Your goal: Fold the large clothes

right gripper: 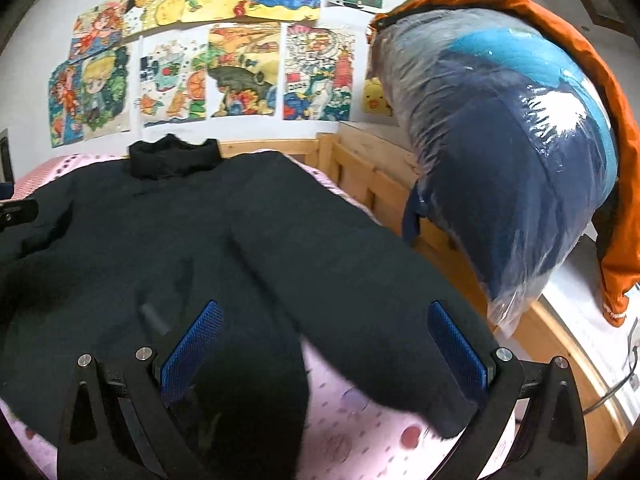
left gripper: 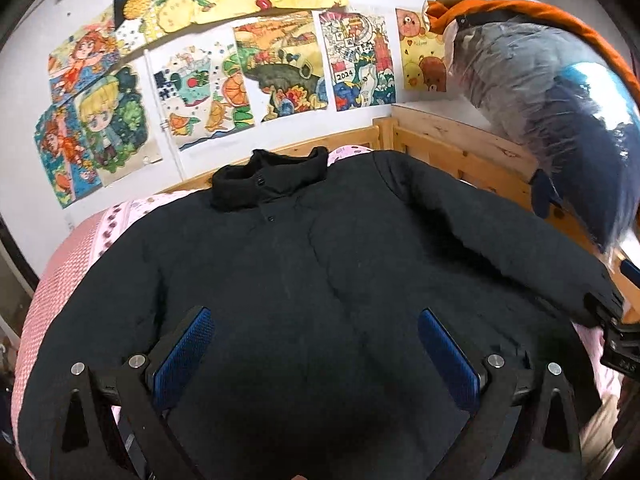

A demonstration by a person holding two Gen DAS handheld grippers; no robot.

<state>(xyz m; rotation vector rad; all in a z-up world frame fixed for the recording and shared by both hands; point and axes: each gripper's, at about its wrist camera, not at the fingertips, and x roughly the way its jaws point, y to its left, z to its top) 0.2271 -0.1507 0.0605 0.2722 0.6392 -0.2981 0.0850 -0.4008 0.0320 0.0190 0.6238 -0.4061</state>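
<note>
Lying flat on the pink bedsheet (right gripper: 360, 408), the black jacket (left gripper: 304, 264) fills both views; only the right wrist view shows its sleeve cuff (right gripper: 448, 412) between the spread right gripper (right gripper: 324, 356). Left gripper (left gripper: 316, 348) is spread too. Beside the jacket, a clear plastic bag (right gripper: 500, 168) holds blue clothes.

Colourful children's drawings (left gripper: 224, 68) are stuck in overlapping rows on the white wall (left gripper: 24, 184) behind the bed. A pink spotted sheet (right gripper: 360, 408) covers the bed, which has a pale wooden frame (left gripper: 452, 140). On the frame's corner rests a clear plastic bag (right gripper: 500, 168) stuffed with blue clothing, with an orange garment (right gripper: 600, 100) draped over it.
</note>
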